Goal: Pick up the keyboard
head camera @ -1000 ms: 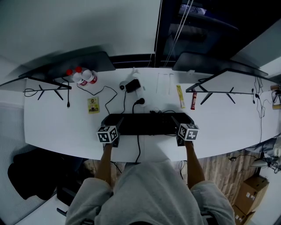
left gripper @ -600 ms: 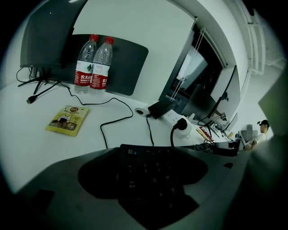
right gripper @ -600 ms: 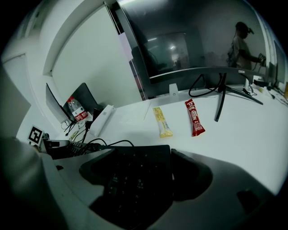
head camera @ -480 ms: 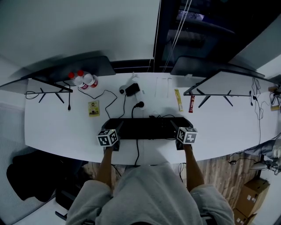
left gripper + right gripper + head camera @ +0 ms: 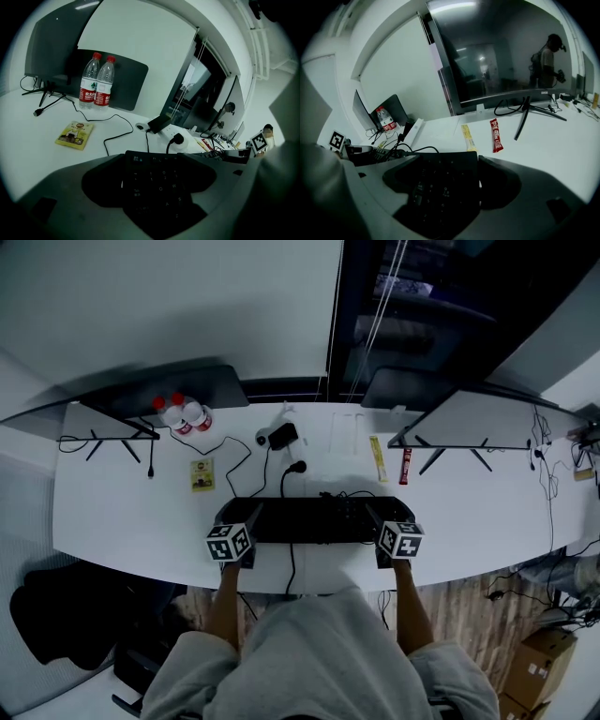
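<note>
Left gripper view: fingers [image 5: 65,187] of the left gripper [image 5: 152,164] clamp the left end of the keyboard [image 5: 314,519], and the right gripper [image 5: 440,166] grips the right end. The keyboard lies across the tabletop [image 5: 122,512] near its front edge. Grasp looks done; next comes a level lift with both.

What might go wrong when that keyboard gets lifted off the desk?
1. The tangled cables behind the keyboard may snag or drag the plug.
2. The left hand-held gripper and the right hand-held gripper each hold only an end, so uneven lifting could tilt it and let it slip.
</note>
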`<state>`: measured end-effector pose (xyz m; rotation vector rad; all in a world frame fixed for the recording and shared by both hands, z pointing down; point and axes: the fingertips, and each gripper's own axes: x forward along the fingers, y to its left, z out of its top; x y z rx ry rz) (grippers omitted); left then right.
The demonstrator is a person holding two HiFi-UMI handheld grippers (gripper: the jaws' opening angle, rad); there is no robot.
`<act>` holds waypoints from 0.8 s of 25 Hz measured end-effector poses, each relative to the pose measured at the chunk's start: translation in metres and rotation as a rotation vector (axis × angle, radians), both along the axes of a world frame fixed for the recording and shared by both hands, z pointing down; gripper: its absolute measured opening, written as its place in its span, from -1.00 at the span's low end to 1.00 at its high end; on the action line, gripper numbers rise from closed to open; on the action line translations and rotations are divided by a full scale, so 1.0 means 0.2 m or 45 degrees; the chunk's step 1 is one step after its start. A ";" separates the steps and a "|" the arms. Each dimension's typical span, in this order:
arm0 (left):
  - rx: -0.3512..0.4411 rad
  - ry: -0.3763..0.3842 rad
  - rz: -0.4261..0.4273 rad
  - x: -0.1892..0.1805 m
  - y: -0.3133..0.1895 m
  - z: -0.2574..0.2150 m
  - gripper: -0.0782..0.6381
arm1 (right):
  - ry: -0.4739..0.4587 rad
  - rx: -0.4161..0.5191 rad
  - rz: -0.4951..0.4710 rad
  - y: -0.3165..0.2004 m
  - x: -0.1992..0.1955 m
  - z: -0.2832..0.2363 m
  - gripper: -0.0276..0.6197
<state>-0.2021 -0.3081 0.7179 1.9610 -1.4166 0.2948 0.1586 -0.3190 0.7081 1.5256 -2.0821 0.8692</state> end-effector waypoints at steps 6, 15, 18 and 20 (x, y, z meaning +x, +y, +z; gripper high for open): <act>0.093 0.000 -0.002 0.00 -0.01 -0.15 0.12 | -0.004 0.099 -0.003 0.00 0.00 -0.15 0.27; 0.260 0.007 -0.014 0.00 -0.03 -0.44 0.12 | 0.004 0.291 -0.010 -0.01 0.00 -0.46 0.27; 0.310 0.015 -0.013 0.01 -0.03 -0.53 0.12 | 0.010 0.355 -0.012 -0.01 0.01 -0.56 0.27; 0.340 0.021 -0.011 0.02 -0.03 -0.57 0.12 | 0.015 0.391 -0.013 0.00 0.02 -0.61 0.26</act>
